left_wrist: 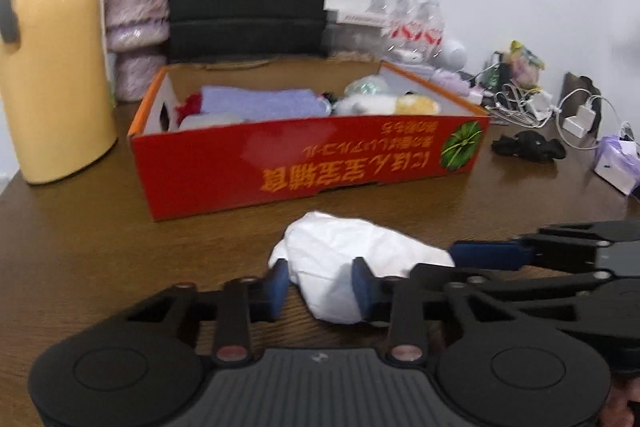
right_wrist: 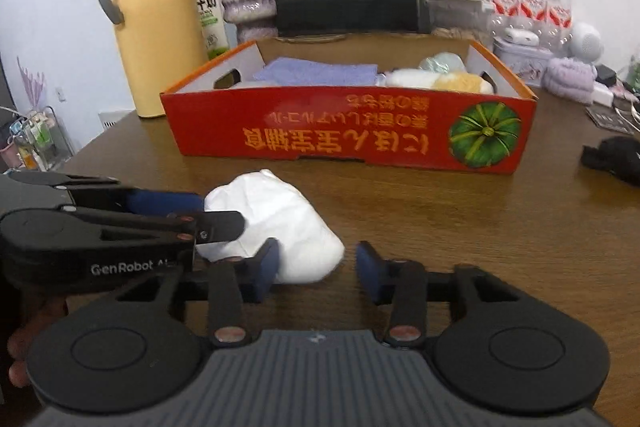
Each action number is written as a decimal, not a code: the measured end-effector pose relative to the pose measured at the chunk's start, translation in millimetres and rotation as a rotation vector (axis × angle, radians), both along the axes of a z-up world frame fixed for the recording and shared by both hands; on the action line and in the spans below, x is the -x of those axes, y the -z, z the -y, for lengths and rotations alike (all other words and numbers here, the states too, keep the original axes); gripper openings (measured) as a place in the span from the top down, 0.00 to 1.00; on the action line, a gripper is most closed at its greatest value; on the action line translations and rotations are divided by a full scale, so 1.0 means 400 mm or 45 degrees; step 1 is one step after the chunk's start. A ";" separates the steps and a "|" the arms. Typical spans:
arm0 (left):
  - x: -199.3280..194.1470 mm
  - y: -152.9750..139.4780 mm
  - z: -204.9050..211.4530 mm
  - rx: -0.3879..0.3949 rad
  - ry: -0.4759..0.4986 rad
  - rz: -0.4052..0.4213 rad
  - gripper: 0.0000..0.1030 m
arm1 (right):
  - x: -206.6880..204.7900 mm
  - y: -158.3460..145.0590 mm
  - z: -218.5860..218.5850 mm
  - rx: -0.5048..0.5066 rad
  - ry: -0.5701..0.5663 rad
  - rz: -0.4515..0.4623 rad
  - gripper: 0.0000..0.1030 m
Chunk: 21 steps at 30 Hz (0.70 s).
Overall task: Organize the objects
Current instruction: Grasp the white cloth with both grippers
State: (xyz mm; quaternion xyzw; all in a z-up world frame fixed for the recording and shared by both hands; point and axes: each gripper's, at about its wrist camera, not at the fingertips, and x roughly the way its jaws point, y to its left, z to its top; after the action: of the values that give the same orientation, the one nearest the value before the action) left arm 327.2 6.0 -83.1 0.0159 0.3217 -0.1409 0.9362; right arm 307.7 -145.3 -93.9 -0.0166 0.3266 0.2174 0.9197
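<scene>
My left gripper (left_wrist: 320,283) has its blue pads pinching the near part of a crumpled white bundle (left_wrist: 352,259) that lies on the brown table (left_wrist: 100,247), just in front of the red box (left_wrist: 308,163). My right gripper (right_wrist: 316,267) stands at a middling gap: its left pad (right_wrist: 266,267) touches the bundle's right end, while the right pad stands clear over bare wood, so I count it as not gripping. From the right wrist view the left gripper comes in from the left edge, its tips against the bundle's left side.

The box's near wall runs across the table with a strip of free wood between it and the bundle. Inside the box lie a lilac towel (right_wrist: 316,71) and a white-and-yellow plush thing (right_wrist: 436,79). To the left of the box stands a yellow thermos jug (right_wrist: 156,15), close to its corner. To the right the tabletop is open as far as a black cloth lump (left_wrist: 528,147); cables and chargers (left_wrist: 560,111) crowd the far right edge.
</scene>
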 end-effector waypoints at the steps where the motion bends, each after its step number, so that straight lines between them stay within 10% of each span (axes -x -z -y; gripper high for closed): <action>1: 0.006 -0.001 0.005 -0.021 0.001 0.017 0.76 | 0.000 0.002 0.000 -0.008 0.001 0.002 0.65; 10: 0.211 -0.023 0.049 -0.004 0.022 0.068 1.00 | 0.077 -0.021 0.083 -0.090 0.033 -0.026 0.85; 18: 0.447 -0.049 0.098 0.150 0.117 0.052 1.00 | 0.305 -0.057 0.153 -0.101 0.009 0.036 0.87; 21: 0.469 -0.047 0.086 0.120 0.080 0.056 0.80 | 0.367 -0.069 0.173 -0.073 -0.011 0.061 0.87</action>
State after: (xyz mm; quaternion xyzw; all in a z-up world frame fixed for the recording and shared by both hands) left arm 139.6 -28.5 -64.2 -0.0152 0.2933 -0.1847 0.9379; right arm 160.9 -214.5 -66.2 0.0031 0.2980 0.2303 0.9264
